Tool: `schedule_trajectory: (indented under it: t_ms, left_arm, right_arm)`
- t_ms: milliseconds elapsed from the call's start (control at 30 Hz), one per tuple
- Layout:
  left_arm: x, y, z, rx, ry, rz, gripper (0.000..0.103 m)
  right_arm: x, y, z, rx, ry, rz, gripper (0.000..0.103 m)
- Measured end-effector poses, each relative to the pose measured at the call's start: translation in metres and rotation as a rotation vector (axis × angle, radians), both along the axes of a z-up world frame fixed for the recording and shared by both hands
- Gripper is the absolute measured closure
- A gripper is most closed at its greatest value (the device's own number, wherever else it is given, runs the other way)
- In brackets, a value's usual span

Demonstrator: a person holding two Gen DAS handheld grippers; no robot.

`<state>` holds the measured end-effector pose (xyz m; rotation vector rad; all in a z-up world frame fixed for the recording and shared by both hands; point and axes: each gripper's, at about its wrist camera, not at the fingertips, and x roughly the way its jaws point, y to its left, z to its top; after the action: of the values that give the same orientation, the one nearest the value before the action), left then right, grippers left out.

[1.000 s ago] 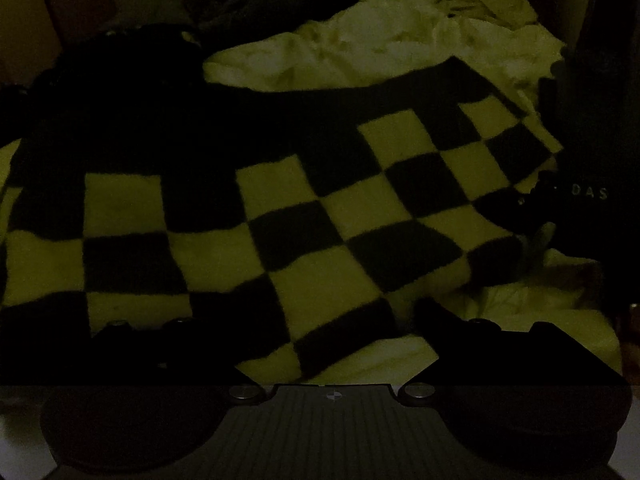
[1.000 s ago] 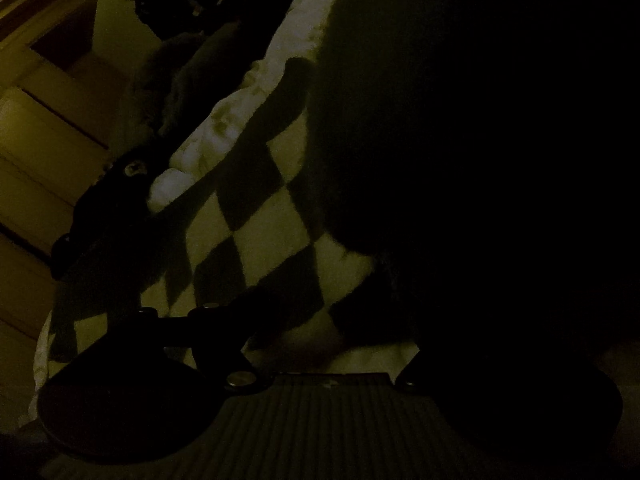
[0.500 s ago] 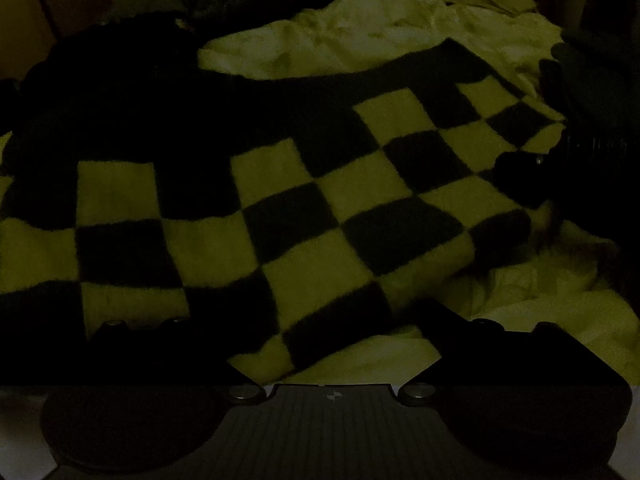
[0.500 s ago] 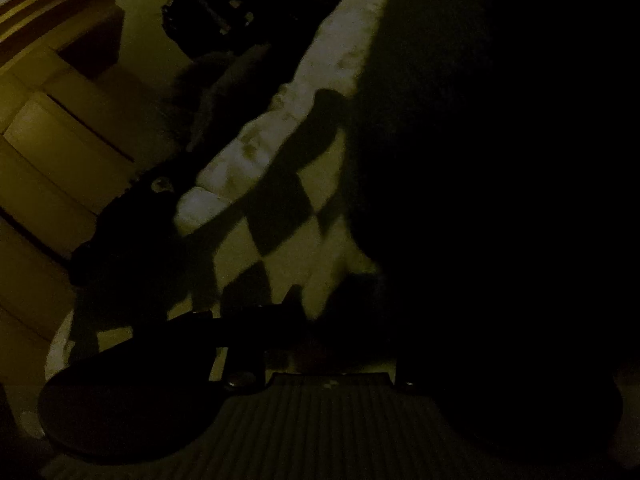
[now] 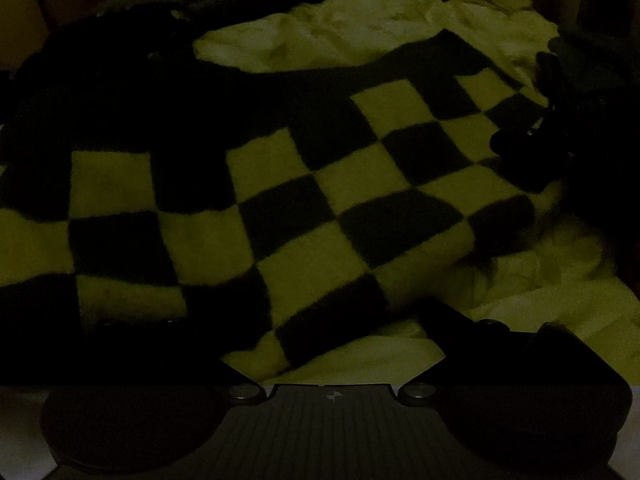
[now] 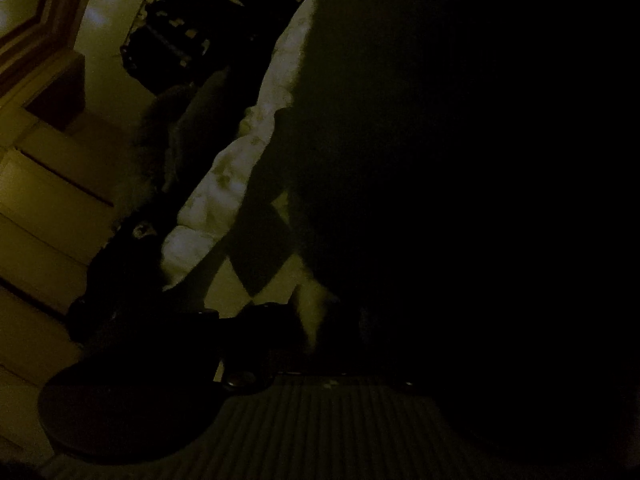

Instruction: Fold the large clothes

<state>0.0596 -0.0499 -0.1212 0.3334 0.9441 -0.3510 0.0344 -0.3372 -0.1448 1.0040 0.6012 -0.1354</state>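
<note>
A large fuzzy checkered garment (image 5: 304, 200), dark and pale squares, lies spread over a pale rumpled bed cover (image 5: 360, 20). My left gripper (image 5: 332, 332) is open, its dark fingers (image 5: 500, 344) wide apart just above the garment's near edge. In the left wrist view my right gripper (image 5: 532, 148) shows as a dark shape at the garment's far right corner. In the right wrist view the garment (image 6: 256, 248) hangs close against the lens and hides most of the frame. The right gripper (image 6: 316, 320) seems shut on a pale fold of it, though the dark makes this hard to see.
The room is very dim. Dark clothes (image 5: 120, 40) are heaped at the far left of the bed. In the right wrist view, wooden drawers or steps (image 6: 44, 200) stand at the left and a dark cluttered shape (image 6: 168, 40) sits beyond the bed cover (image 6: 224, 176).
The right gripper has lifted the garment's right corner, so the cloth now covers more of its view. In the left wrist view the right edge of the garment has bunched inward.
</note>
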Motion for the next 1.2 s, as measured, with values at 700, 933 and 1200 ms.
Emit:
schedule_trajectory:
  t_ms: [700, 933, 1200]
  left_arm:
    - [-0.100, 0.219, 0.099, -0.337, -0.204, 0.441, 0.000]
    - [-0.108, 0.225, 0.093, -0.300, -0.185, 0.423, 0.000]
    - [-0.108, 0.247, 0.098, -0.436, -0.185, 0.479, 0.000]
  right_arm:
    - [0.074, 0.270, 0.159, -0.541, -0.355, 0.776, 0.084]
    - [0.036, 0.328, 0.107, -0.771, -0.367, 0.810, 0.031]
    - [0.009, 0.264, 0.119, -0.502, -0.369, 0.747, 0.020]
